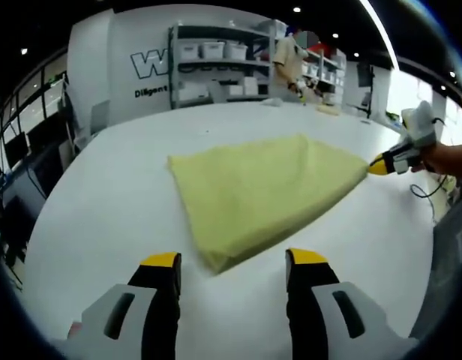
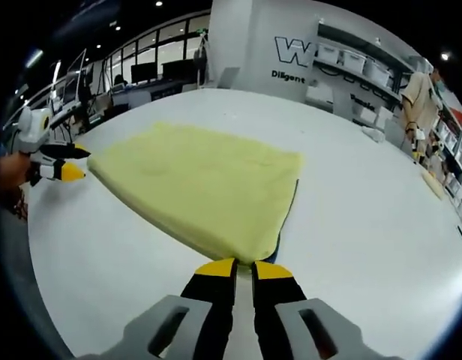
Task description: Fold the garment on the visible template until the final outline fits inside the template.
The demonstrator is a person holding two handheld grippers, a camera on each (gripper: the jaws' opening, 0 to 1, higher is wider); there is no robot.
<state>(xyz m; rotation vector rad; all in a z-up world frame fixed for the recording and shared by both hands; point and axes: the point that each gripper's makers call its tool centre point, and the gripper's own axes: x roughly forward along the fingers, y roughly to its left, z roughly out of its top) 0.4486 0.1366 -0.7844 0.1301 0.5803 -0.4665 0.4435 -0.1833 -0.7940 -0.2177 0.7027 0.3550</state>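
the yellow garment [image 1: 265, 195] lies folded flat on the white table [image 1: 103, 202], well in from its edges, with a darker layer, perhaps the template, peeking from under one edge in the right gripper view. the right gripper [image 2: 244, 268] has its jaws closed on one corner of the cloth; the left gripper [image 1: 232, 259] has its jaws apart, holding nothing, just short of the neighbouring corner, which points straight at the gap between them. so the edge joining those two corners runs from one gripper to the other, and the left one is the free hand nearest the loose corner.
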